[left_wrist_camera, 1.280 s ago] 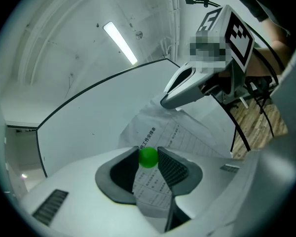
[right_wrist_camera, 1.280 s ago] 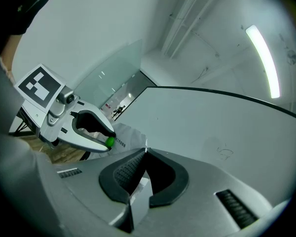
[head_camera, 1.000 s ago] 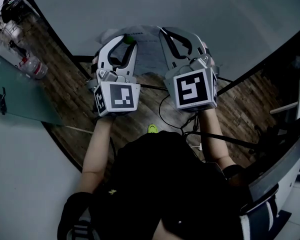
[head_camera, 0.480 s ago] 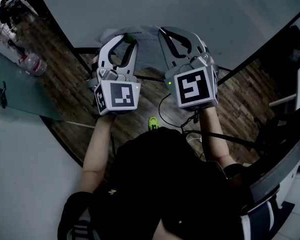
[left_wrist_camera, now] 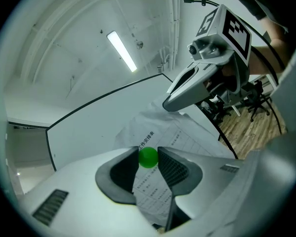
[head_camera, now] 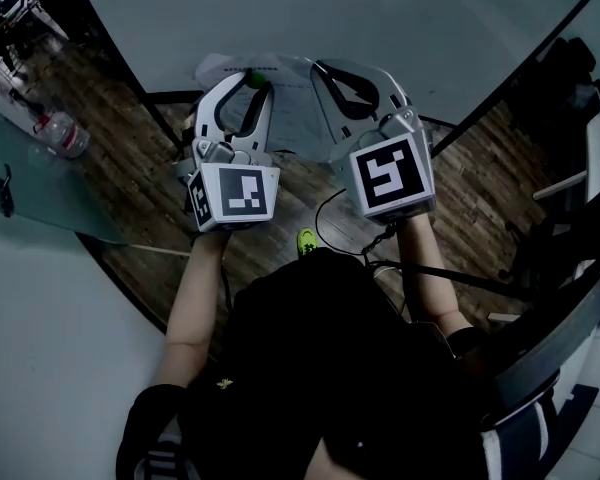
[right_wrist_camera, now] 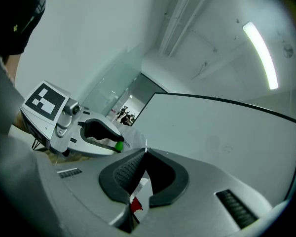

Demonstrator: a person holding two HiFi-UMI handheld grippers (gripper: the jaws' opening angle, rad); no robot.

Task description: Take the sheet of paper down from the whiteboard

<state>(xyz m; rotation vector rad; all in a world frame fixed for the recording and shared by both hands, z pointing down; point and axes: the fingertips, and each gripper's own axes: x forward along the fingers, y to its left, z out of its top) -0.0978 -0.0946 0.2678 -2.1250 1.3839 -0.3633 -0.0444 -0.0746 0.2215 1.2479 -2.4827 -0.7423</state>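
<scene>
**Op 1:** Head view's coming in dim for me. The dark wood-plank floor (head_camera: 140, 168) and the person's black top (head_camera: 330, 368) are sinking into murk, and straight lines bow at the edges.

**Op 2:** I've got far brighter gripper views. The long white ceiling light strip (left_wrist_camera: 122, 51) is blown out with glare.

**Op 1:** Heavy fisheye here, with a black vignette in every corner. Print on the white printed sheet of paper (left_wrist_camera: 180, 139) reads soft, but the small green ball (left_wrist_camera: 148, 157) is crisp and vivid.

**Op 2:** I see even grey shading across the large white board (right_wrist_camera: 222, 127), no hard shadows.
</scene>
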